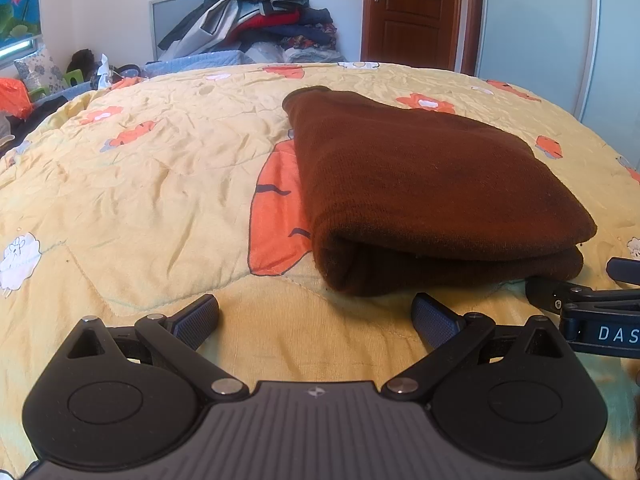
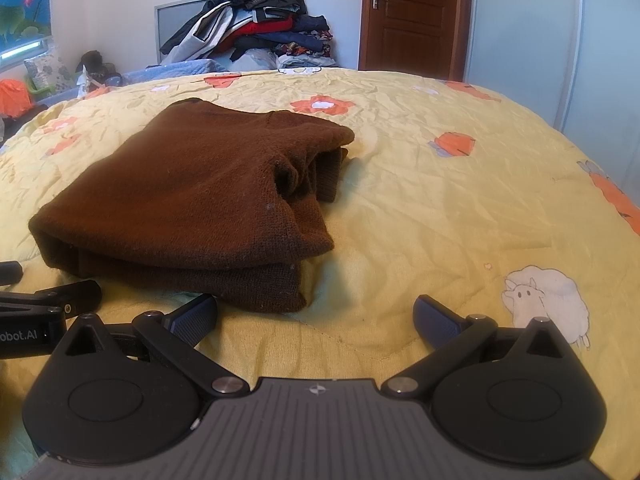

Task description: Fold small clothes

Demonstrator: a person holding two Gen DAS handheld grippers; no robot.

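A brown knitted garment (image 1: 420,184) lies folded in layers on the yellow quilt (image 1: 140,184). It also shows in the right wrist view (image 2: 192,196), with a loose bunched end at its far right. My left gripper (image 1: 316,316) is open and empty, just short of the garment's near edge. My right gripper (image 2: 316,316) is open and empty, near the garment's near right corner. Each gripper shows at the edge of the other's view: the right one (image 1: 580,300) and the left one (image 2: 48,300).
The quilt has orange carrot and white sheep (image 2: 548,304) prints. A pile of clothes (image 1: 256,12) stands beyond the bed's far edge. A brown door (image 1: 412,8) and a pale wardrobe (image 1: 540,20) are behind. Clutter lies at the far left (image 1: 16,100).
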